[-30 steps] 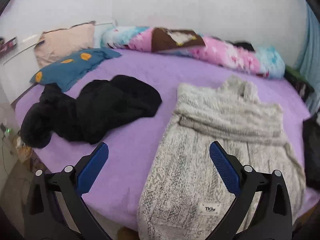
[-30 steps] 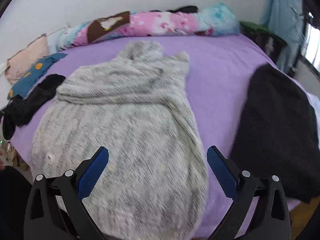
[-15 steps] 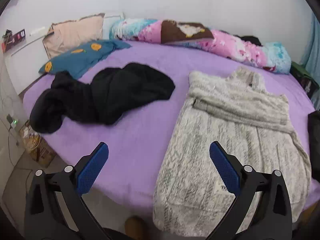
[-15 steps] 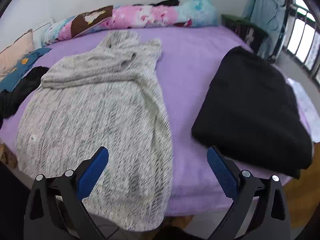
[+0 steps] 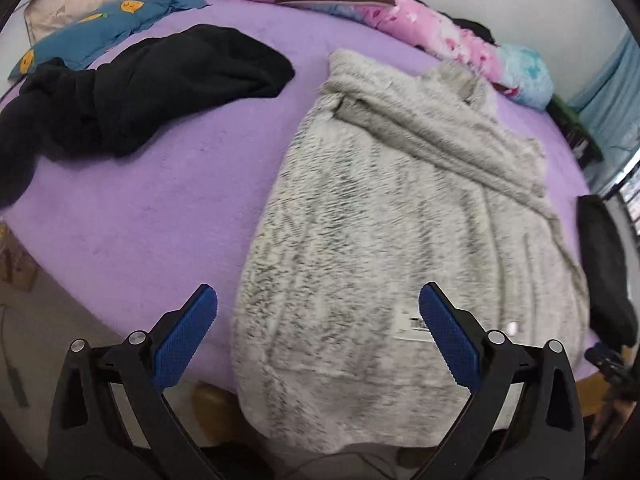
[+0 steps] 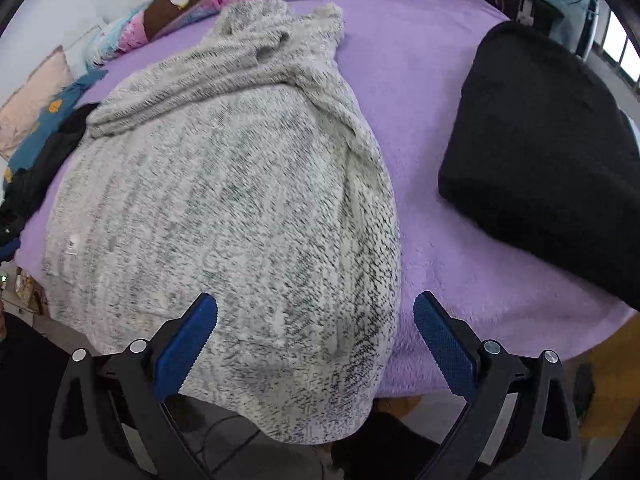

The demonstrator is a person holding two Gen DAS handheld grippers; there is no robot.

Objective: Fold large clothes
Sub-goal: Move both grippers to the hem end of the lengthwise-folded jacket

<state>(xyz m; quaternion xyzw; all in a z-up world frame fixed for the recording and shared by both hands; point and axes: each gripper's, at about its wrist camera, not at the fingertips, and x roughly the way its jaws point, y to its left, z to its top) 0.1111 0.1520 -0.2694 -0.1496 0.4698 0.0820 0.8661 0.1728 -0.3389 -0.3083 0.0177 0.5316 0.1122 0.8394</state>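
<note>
Grey sweater (image 5: 400, 220): spread flat on the purple bed (image 5: 160, 220), sleeves folded across the chest, hem hanging over the near edge.
Left tool (image 5: 318, 332): blue pads wide apart, empty, above the hem.
Right tool (image 6: 315, 336): pads apart, empty, over the hem's right side.
Folded black garment (image 6: 540, 152): right of the sweater.
Crumpled black clothing (image 5: 132, 88): left.

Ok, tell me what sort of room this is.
Most likely a bedroom: a bed with a purple sheet, pillows and a rolled pink floral quilt by the wall, and a grey knit sweater spread out for folding.
</note>
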